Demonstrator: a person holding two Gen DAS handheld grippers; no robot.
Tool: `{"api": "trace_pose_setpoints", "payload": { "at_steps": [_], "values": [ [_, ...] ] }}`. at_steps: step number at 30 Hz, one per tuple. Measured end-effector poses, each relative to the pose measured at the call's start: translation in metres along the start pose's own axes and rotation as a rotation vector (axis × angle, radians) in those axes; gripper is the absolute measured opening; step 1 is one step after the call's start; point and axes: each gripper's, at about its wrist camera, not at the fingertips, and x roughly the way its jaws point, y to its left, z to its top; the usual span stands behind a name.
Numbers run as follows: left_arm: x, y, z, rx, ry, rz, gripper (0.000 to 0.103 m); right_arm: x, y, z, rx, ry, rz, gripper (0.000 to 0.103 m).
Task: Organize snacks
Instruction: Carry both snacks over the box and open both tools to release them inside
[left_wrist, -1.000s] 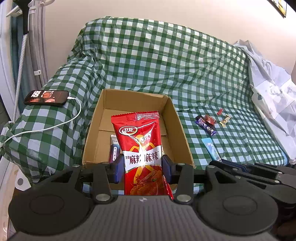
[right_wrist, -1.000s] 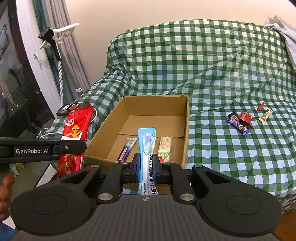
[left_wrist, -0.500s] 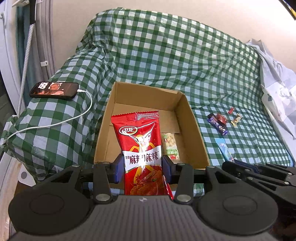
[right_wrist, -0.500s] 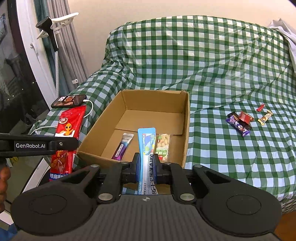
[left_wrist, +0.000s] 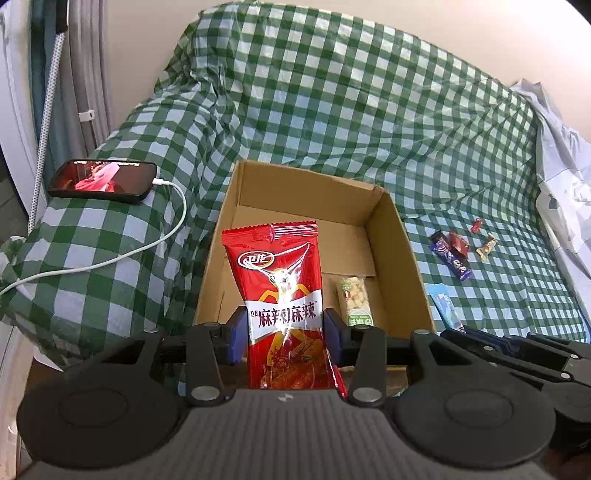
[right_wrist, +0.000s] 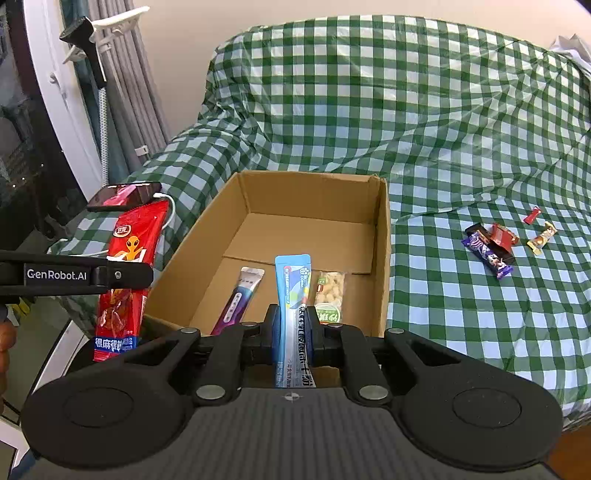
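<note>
My left gripper (left_wrist: 283, 334) is shut on a red snack packet (left_wrist: 280, 280), held upright over the near edge of an open cardboard box (left_wrist: 413, 258). My right gripper (right_wrist: 293, 326) is shut on a slim blue sachet (right_wrist: 294, 291), also upright at the box's near edge (right_wrist: 384, 258). In the box lie a purple stick pack (right_wrist: 238, 299) and a peanut packet (right_wrist: 330, 297). The left gripper with its red packet (right_wrist: 123, 273) shows at the left of the right wrist view. Several small wrapped candies (right_wrist: 489, 249) lie on the checked cover to the right.
The box sits on a sofa under a green checked cover (right_wrist: 406, 110). A phone (left_wrist: 103, 181) on a white charging cable (left_wrist: 147, 247) rests on the left armrest. White cloth (left_wrist: 561, 177) lies at the right. A stand (right_wrist: 94, 55) and curtains are at the far left.
Both grippers have moved closer to the box with their packets held; the box and its contents now fill more of each view.
</note>
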Motion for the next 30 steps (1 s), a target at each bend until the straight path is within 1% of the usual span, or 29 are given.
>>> {"api": "trace_pose_setpoints", "payload": {
  "at_steps": [5, 6, 17, 24, 28, 30],
  "values": [
    [0.024, 0.0, 0.014, 0.002, 0.032, 0.011, 0.048, 0.023, 0.002, 0.009, 0.005, 0.01, -0.006, 0.014],
    [0.029, 0.0, 0.017, 0.003, 0.038, 0.013, 0.047, 0.028, 0.003, 0.011, 0.009, -0.004, -0.017, 0.014],
    [0.1, 0.001, 0.041, 0.015, 0.113, 0.041, 0.047, 0.091, -0.013, 0.033, 0.028, 0.06, -0.013, 0.014],
    [0.145, 0.005, 0.046, 0.01, 0.184, 0.064, 0.048, 0.129, -0.022, 0.038, 0.038, 0.113, -0.01, 0.014],
    [0.162, 0.009, 0.045, 0.012, 0.211, 0.083, 0.048, 0.146, -0.024, 0.038, 0.04, 0.142, -0.007, 0.014],
    [0.168, 0.01, 0.045, 0.018, 0.224, 0.086, 0.05, 0.152, -0.025, 0.037, 0.044, 0.154, -0.004, 0.014]
  ]
}}
